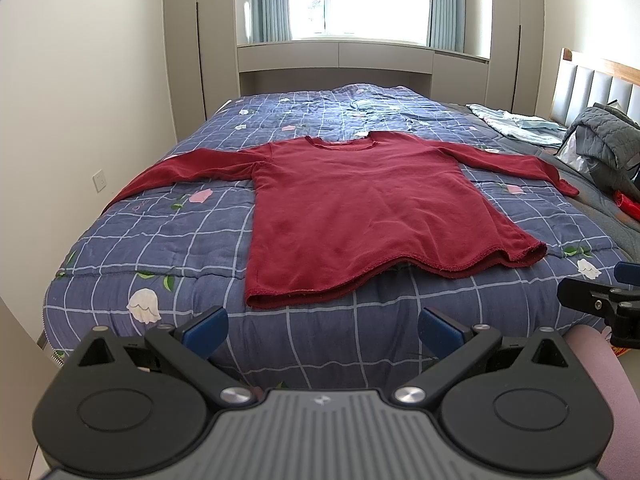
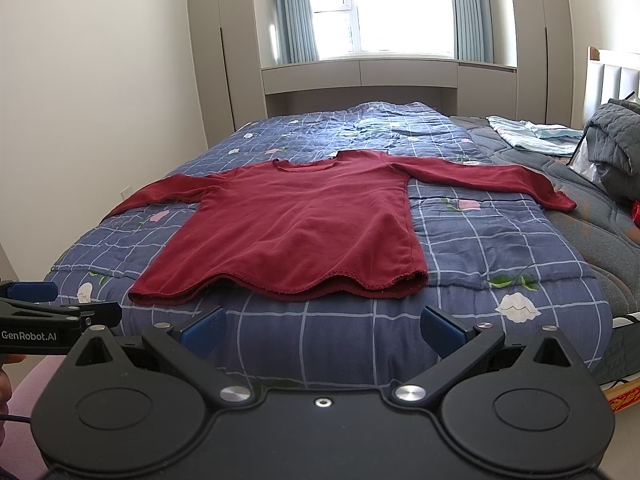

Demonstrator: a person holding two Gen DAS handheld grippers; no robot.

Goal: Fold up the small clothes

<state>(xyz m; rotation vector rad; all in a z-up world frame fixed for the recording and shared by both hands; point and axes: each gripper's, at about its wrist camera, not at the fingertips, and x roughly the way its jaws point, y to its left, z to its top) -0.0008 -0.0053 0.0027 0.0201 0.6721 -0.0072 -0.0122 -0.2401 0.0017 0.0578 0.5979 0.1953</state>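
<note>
A dark red long-sleeved shirt (image 1: 360,208) lies flat on the bed, collar toward the window, both sleeves spread sideways; it also shows in the right wrist view (image 2: 304,224). Its left sleeve hangs over the bed's left edge. My left gripper (image 1: 322,328) is open and empty, hovering in front of the bed's near edge, short of the shirt's hem. My right gripper (image 2: 322,328) is open and empty, also short of the hem. Each gripper shows at the edge of the other's view: the right one as a part (image 1: 600,300) and the left one as a part (image 2: 48,308).
The bed has a blue checked floral quilt (image 1: 160,240). A grey blanket pile (image 1: 608,140) and light blue clothes (image 1: 516,124) lie at the right by the headboard. A red item (image 1: 628,204) lies at the far right. Wardrobes and a window stand behind.
</note>
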